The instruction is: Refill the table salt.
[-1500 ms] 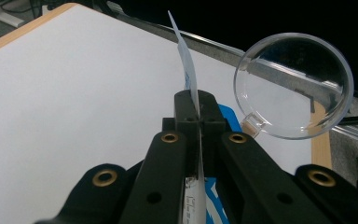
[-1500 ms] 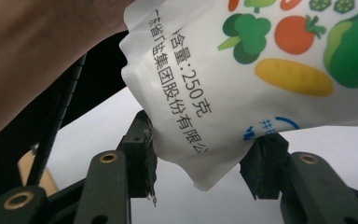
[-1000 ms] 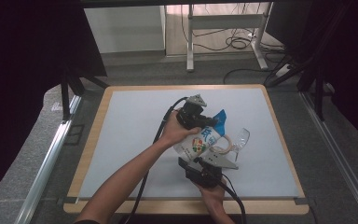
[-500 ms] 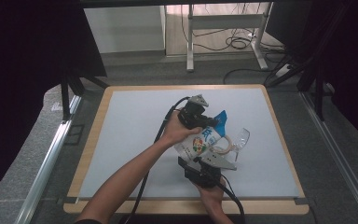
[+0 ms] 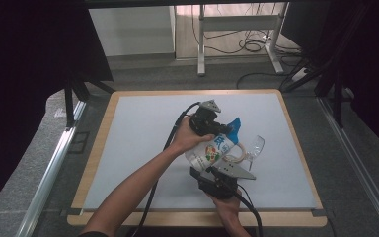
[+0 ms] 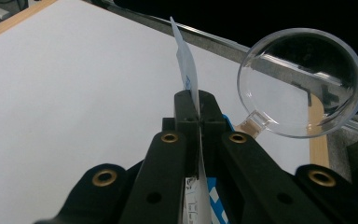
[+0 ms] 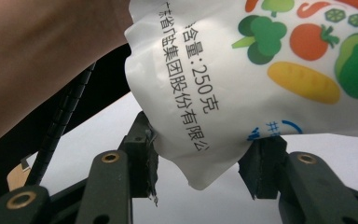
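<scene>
The left gripper (image 6: 199, 100) pinches the bag's (image 5: 212, 150) top edge while the right gripper's (image 7: 198, 163) fingers sit around its bottom corner, not quite closed. Judging by this, the bag is being tipped toward the glass (image 5: 249, 150) near the table's (image 5: 128, 128) right edge; next, a firm bottom grip

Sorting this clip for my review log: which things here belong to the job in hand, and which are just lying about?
In the job:
- pouch, pinched at its edge by the left gripper, its other end between the open fingers of the right gripper
- glass, lying beside the pouch

Lying about:
- cables on the floor
- desk frame behind the table
</scene>
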Action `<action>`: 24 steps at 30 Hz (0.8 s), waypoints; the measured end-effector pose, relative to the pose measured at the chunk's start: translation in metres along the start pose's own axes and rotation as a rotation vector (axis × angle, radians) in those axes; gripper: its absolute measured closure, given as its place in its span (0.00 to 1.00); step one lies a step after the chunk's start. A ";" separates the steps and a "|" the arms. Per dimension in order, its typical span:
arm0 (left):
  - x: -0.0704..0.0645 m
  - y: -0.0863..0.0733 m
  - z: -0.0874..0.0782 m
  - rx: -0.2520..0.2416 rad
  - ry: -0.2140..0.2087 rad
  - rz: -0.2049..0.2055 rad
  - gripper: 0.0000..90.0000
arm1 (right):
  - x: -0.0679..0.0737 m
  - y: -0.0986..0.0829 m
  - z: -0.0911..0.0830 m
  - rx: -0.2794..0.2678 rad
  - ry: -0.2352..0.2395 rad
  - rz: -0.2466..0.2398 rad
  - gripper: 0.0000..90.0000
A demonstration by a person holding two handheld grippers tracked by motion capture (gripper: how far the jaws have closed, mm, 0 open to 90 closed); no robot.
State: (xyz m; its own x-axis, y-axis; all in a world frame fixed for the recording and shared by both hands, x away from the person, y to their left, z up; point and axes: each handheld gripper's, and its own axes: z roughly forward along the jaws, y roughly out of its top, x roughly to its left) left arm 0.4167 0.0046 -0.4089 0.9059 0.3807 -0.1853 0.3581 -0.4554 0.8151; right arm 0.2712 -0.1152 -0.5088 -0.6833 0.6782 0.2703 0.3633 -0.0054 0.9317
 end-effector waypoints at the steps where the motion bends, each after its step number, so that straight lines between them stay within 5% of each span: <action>1: 0.000 0.000 0.000 0.002 -0.002 0.002 1.00 | 0.001 0.000 0.000 -0.001 -0.007 0.003 0.59; 24: 0.006 0.006 0.006 0.034 -0.019 -0.003 1.00 | 0.009 0.007 0.005 -0.016 -0.058 0.074 0.59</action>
State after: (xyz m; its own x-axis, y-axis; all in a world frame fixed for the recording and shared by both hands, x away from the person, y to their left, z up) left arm 0.4253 -0.0005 -0.4082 0.9089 0.3670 -0.1978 0.3676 -0.4816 0.7955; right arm 0.2711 -0.1057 -0.5008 -0.6168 0.7173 0.3242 0.4009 -0.0682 0.9136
